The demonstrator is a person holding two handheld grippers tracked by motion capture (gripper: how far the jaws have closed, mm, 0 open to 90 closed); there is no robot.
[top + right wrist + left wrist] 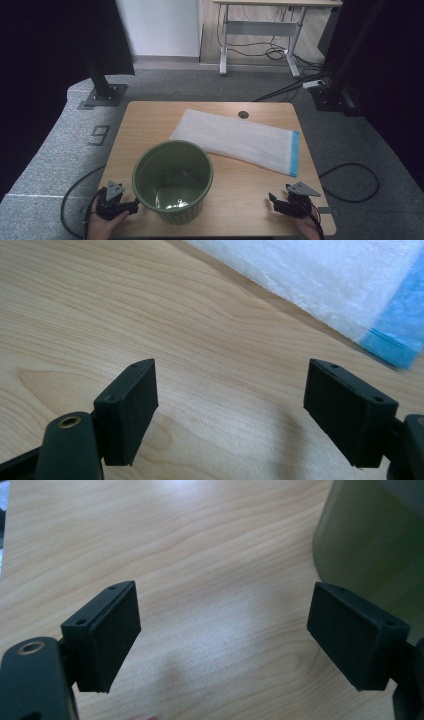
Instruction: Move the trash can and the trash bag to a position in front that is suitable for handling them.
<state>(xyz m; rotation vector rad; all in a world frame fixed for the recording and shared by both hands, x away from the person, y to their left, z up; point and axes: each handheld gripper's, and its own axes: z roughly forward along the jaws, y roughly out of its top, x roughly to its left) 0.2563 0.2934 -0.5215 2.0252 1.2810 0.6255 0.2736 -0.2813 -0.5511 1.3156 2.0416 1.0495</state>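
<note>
A green round pot (173,180) stands empty at the front middle of the wooden table (150,120). Behind it a white bubble-wrap bag (235,140) with a blue strip at its right end lies flat. My left gripper (129,206) rests at the front left, just beside the pot's wall (372,545), jaws open with bare wood between them (223,635). My right gripper (274,202) sits at the front right, open and empty; its own view (230,405) looks over bare wood toward the bag's blue end (395,335).
A small round cable hole (243,114) sits at the table's back edge. Black frame posts (102,82) stand on grey carpet on both sides. Another desk (260,30) with loose cables is farther back. A black cable (350,182) loops on the floor at right.
</note>
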